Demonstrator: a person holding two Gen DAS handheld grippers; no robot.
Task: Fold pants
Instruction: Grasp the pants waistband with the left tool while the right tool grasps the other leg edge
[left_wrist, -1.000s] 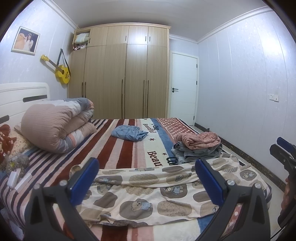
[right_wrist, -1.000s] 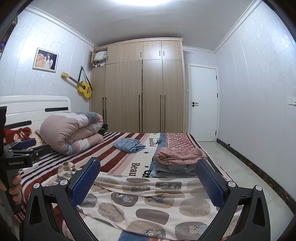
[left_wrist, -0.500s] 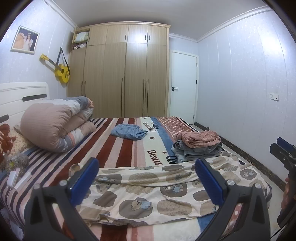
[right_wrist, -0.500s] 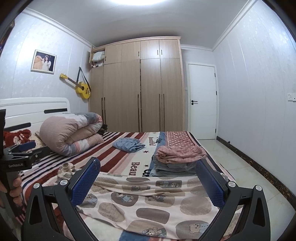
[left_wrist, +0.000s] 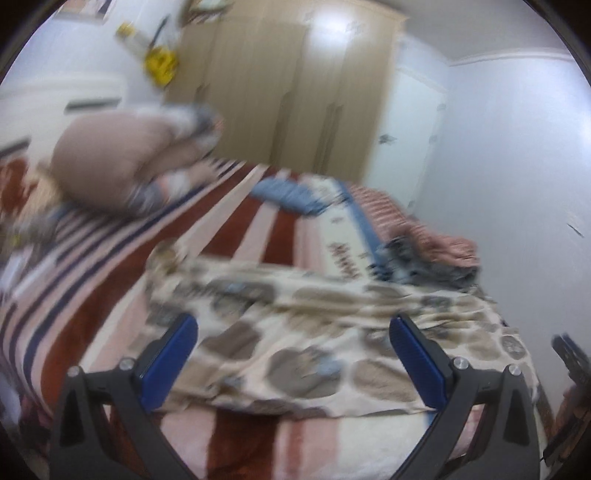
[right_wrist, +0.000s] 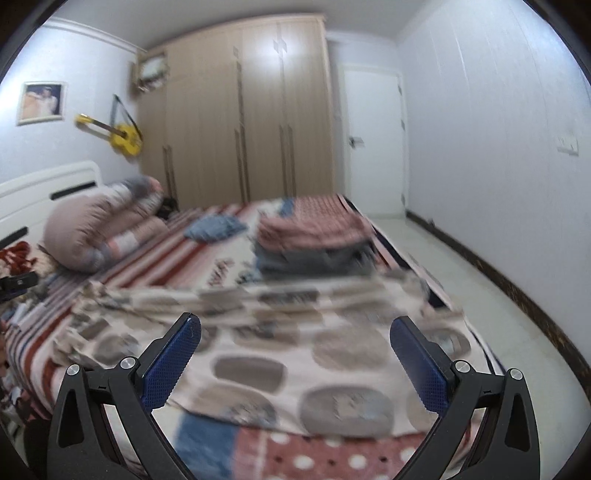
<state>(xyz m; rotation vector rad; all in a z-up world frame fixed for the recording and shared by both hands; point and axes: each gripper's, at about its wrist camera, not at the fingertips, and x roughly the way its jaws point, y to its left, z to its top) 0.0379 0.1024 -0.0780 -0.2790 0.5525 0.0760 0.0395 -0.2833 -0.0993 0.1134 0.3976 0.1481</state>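
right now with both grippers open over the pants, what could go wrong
1. Both views are motion-blurred, so judging where the patterned pants edge lies is harder; the fingers may pinch the striped bedsheet too.
2. The folded clothes stack seems to sit right at the pants' far edge; a lift or drag could topple it.
3. The pants lie at the bed's near edge, so a tug might slide them off.

Cream pants (right_wrist: 295, 354) with seemingly grey-brown blotches; red-striped bedspread (left_wrist: 258, 236); blue-padded gripper (right_wrist: 295, 354).
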